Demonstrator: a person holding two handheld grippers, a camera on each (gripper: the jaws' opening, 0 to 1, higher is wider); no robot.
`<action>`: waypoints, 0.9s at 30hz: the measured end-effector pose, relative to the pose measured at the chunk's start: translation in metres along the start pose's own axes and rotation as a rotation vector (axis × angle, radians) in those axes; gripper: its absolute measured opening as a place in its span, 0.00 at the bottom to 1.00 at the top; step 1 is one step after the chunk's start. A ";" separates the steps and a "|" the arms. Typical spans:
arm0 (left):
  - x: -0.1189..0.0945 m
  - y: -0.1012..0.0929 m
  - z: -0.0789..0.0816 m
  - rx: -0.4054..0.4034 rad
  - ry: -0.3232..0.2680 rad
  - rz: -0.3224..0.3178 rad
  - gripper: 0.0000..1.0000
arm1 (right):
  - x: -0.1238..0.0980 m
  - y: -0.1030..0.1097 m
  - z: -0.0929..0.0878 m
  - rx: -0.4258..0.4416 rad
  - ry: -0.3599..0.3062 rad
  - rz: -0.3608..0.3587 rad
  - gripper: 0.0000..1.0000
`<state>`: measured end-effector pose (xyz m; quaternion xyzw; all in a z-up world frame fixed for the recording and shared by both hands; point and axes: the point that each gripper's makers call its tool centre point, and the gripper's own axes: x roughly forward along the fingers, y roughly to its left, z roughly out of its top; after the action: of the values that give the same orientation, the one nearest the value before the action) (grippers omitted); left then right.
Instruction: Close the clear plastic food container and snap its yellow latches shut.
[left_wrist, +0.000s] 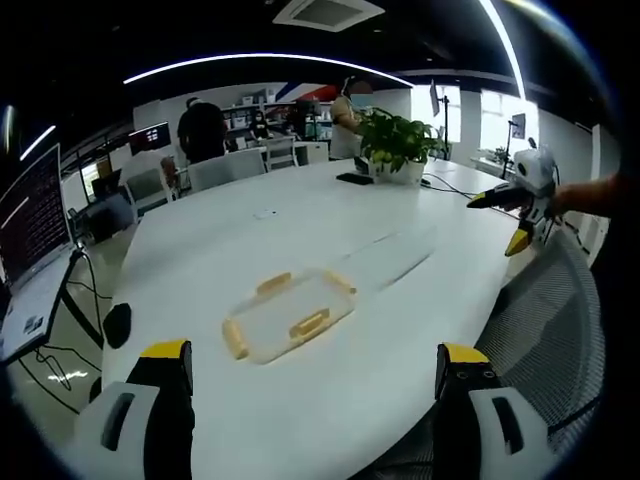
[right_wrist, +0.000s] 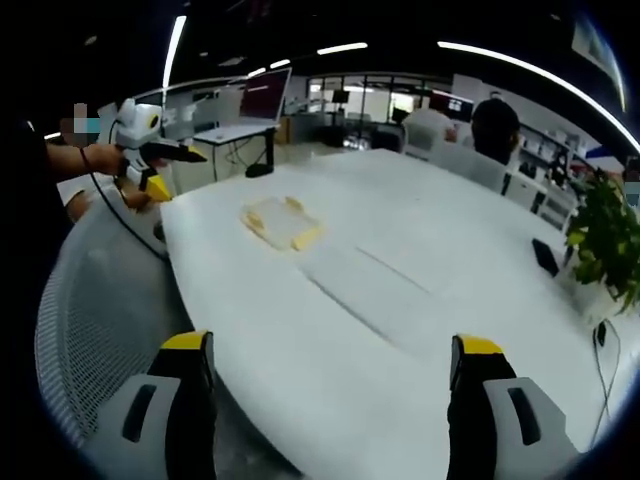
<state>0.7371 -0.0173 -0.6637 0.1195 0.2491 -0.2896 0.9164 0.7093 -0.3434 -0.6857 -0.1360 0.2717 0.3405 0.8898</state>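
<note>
The clear plastic food container (left_wrist: 288, 316) lies low on the white table (left_wrist: 300, 230), several yellow latches (left_wrist: 310, 323) splayed out from its sides. My left gripper (left_wrist: 313, 352) hovers just short of it, open wide with nothing between the jaws. My right gripper (left_wrist: 505, 215) is held off the table's right edge, well away from the container. In the right gripper view the container (right_wrist: 282, 222) sits far ahead near the table's left end, the right gripper (right_wrist: 332, 346) is open and empty, and the left gripper (right_wrist: 150, 165) hangs left of the container.
A potted plant (left_wrist: 398, 148) and a dark phone (left_wrist: 355, 179) stand at the far end of the table. A grey mesh chair (left_wrist: 550, 320) is by the near edge. Monitors (left_wrist: 30, 215) stand to the left, and people (left_wrist: 203, 130) are behind.
</note>
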 end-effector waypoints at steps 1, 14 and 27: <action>0.000 0.001 0.000 0.002 0.001 0.000 0.99 | 0.000 0.000 0.001 -0.002 0.003 0.003 0.96; -0.003 0.012 0.003 0.018 0.016 -0.004 0.99 | 0.007 -0.002 0.011 -0.034 0.016 0.045 0.93; 0.002 0.019 0.012 0.047 0.025 -0.015 0.98 | 0.021 -0.002 0.025 -0.082 0.038 0.113 0.92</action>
<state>0.7544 -0.0079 -0.6534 0.1427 0.2548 -0.3008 0.9079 0.7335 -0.3230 -0.6776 -0.1631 0.2815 0.3982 0.8577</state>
